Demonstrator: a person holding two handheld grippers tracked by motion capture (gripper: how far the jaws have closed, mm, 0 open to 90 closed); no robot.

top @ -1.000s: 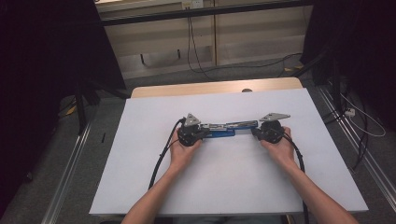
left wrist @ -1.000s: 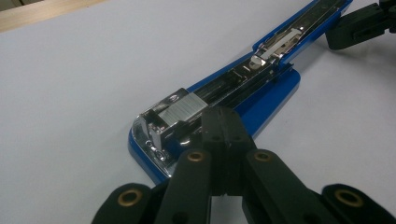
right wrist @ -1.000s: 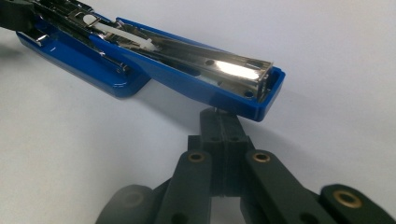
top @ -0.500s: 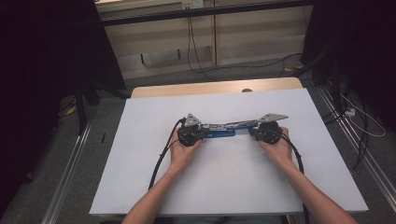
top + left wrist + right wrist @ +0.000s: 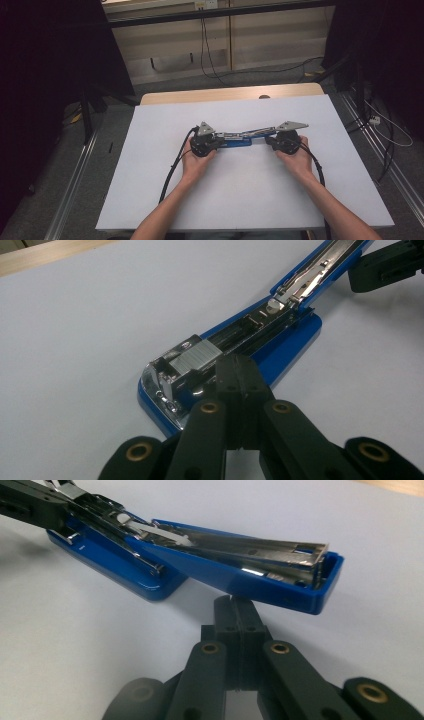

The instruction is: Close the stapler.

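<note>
Your left gripper (image 5: pixel 216 142) is sitting at the left end of the blue stapler (image 5: pixel 235 141), jaws pressed fully together with nothing between them. In the left gripper view the closed tips (image 5: pixel 239 371) are resting against the stapler's base, just beside the silver staple block (image 5: pixel 196 358) in the open channel.

The stapler is lying swung open near the middle of the white table (image 5: pixel 150 190), base flat, its top arm (image 5: pixel 235 575) angling up toward the right.

Your right gripper (image 5: pixel 270 141) is waiting at the right end, jaws also pressed together and gripping nothing. In the right gripper view its tips (image 5: pixel 235 611) are sitting just under the raised arm's end; contact can't be told. Your hands are holding both grippers from below.
</note>
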